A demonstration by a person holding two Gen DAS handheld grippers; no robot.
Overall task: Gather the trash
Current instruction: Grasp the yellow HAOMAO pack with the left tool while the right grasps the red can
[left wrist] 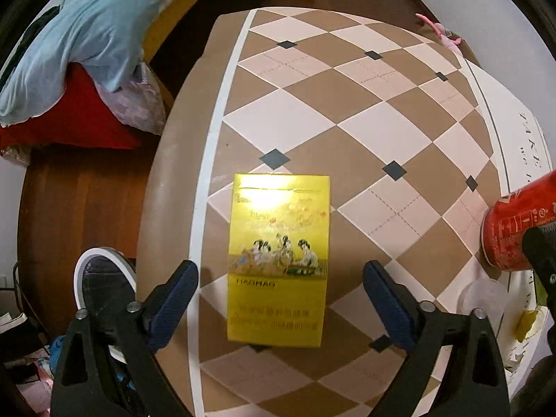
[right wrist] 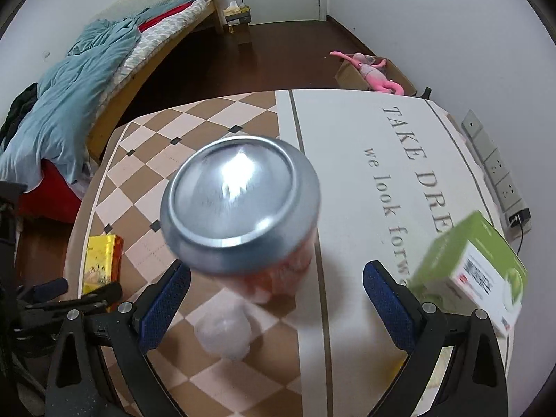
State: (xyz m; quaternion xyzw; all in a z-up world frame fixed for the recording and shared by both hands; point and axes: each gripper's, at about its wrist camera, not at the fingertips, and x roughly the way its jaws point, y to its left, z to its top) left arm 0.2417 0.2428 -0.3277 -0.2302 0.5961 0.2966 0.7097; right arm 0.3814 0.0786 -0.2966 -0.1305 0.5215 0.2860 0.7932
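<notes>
Over the checked surface our left gripper hangs, fingers spread around the yellow pack. Light, stiff card; we'd pinch its long sides. Our right gripper, fingers spread, flanks the slippery red can.

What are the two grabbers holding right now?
Nothing. The left gripper is open around the yellow box, and the right gripper is open around the red can.
</notes>
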